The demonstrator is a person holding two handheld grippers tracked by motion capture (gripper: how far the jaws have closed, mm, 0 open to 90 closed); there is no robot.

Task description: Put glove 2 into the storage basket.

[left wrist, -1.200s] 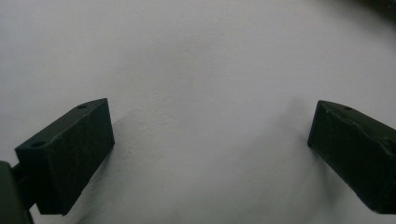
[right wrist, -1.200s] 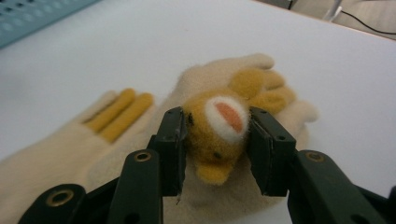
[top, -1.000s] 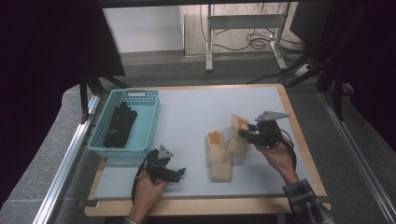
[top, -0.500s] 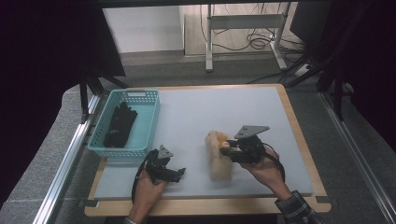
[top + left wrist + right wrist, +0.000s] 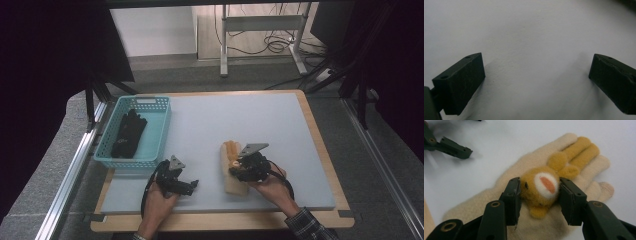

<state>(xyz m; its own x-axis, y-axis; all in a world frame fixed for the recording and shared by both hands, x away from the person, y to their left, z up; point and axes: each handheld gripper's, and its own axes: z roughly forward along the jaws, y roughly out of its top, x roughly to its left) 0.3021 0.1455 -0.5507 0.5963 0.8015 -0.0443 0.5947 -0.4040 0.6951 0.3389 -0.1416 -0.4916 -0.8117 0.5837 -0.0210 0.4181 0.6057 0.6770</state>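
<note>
Jaws of the right gripper [image 5: 539,192] stand either side of the orange animal head [image 5: 541,188] sewn on the cream glove [image 5: 524,207]; they have just been opening, the pads sit at its flanks or a hair off, and I take the head as no longer clamped. The glove itself lies flat on the grey table [image 5: 486,145] under and beyond those jaws, fingers pointing away from them. Off to their far left rests the left gripper [image 5: 176,183], its jaws wide apart over bare table with nothing between them. Well beyond that gripper stands the blue basket [image 5: 111,151], with a black glove [image 5: 128,133] already lying inside. Judged from this, the work looks about half done: one glove is put away, while the cream one remains out on the table near the person's edge, well apart from the basket, still to be gripped, carried over and dropped in.
</note>
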